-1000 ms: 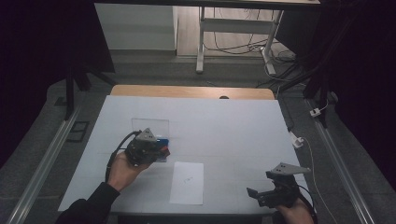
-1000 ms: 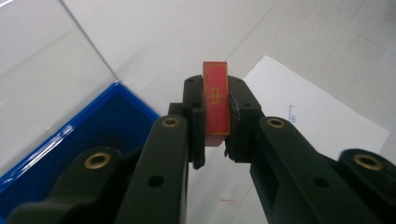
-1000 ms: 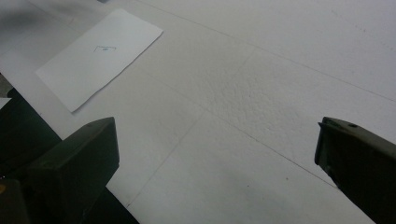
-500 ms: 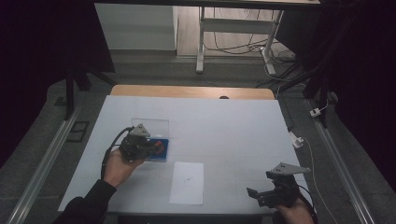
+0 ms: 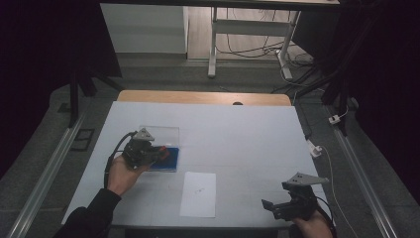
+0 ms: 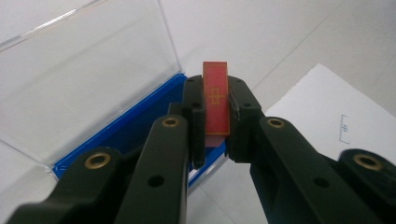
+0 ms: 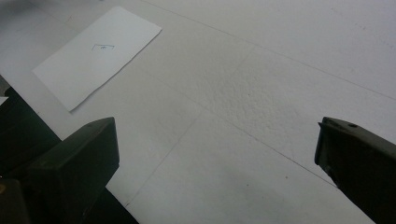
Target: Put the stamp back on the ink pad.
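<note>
My left gripper (image 6: 216,100) is shut on a small red card (image 6: 216,95) with a thin gold pattern, held upright on edge between the pads. It hovers over the blue tray (image 6: 140,126) of an open case whose clear lid (image 6: 84,70) stands back. From above, the left gripper (image 5: 161,151) sits at the blue case (image 5: 168,161) on the table's left half. A white paper sheet (image 5: 198,194) with a small printed mark lies just right of the case. My right gripper (image 5: 270,206) rests at the front right corner, jaws wide apart with nothing between them (image 7: 217,154).
The white table (image 5: 237,134) has a wooden strip along its far edge. The paper sheet (image 7: 95,53) lies to the upper left in the right gripper view. Cables and a white frame stand on the floor beyond the table.
My left hand has shifted left and slightly away from the person, carrying the red card over the blue case. The right gripper has stayed where it was.
</note>
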A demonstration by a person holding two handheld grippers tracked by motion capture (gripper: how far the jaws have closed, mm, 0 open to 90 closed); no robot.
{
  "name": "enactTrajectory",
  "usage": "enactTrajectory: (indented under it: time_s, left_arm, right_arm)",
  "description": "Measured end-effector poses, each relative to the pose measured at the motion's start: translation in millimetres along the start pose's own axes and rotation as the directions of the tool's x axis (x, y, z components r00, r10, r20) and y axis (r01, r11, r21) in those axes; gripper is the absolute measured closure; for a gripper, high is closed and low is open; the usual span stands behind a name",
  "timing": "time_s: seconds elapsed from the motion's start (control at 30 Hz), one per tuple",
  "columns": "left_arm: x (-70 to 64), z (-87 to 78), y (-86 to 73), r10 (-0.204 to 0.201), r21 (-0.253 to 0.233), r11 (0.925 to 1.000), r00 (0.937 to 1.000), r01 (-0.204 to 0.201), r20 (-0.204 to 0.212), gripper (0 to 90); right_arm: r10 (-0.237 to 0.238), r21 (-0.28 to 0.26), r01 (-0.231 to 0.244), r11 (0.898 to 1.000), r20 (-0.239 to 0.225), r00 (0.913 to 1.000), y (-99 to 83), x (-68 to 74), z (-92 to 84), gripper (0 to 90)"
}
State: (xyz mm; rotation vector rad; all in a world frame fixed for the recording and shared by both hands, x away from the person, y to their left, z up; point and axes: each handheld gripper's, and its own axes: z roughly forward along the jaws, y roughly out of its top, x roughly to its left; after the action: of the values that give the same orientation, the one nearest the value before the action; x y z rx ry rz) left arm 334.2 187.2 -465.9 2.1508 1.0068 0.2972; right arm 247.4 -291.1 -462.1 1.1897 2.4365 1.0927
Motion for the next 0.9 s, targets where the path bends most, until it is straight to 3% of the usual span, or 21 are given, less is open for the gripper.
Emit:
enactTrajectory:
  time_s: [0.47, 0.63, 0.9]
  left_arm:
    - [19.6, 19.0, -4.3, -0.057, 0.039, 0.9975, 0.9973, 0.059, -0.045, 79.6]
    - [21.8, 26.6, -5.5, -0.044, 0.076, 0.9959, 0.9963, 0.049, -0.074, 79.6]
    - [25.6, 33.3, -9.5, -0.06, 0.142, 0.9871, 0.9935, 0.073, -0.097, 79.5]
  right_arm:
    - [0.003, 0.003, -0.003, 1.0, 0.003, 1.0, 0.0, 0.1, 0.2, 0.3]
    - [0.003, 0.003, -0.003, 1.0, 0.008, 1.0, 0.0, 0.2, 0.3, 0.3]
    - [0.003, 0.002, -0.003, 1.0, 0.008, 1.0, -0.1, 0.2, 0.3, 0.3]
